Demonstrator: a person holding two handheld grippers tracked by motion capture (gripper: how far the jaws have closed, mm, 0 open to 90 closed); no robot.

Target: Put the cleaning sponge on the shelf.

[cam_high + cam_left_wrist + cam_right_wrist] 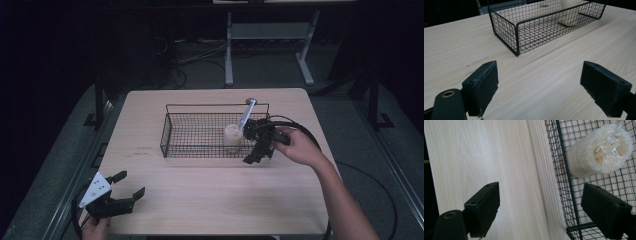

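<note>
The loofah (233, 136) stood inside the wire basket (172, 131) near its right end, a metal-handled tool (247, 114) leaning beside it, in the high view; the right gripper (256, 155) hovered at the basket's near right corner, the left gripper (131, 185) far off at the table's (200, 200) near left edge. The left gripper view showed its jaws apart over bare wood. The right gripper view showed jaws spread and empty, straddling the basket's wall, loofah (600, 151) beyond.
</note>
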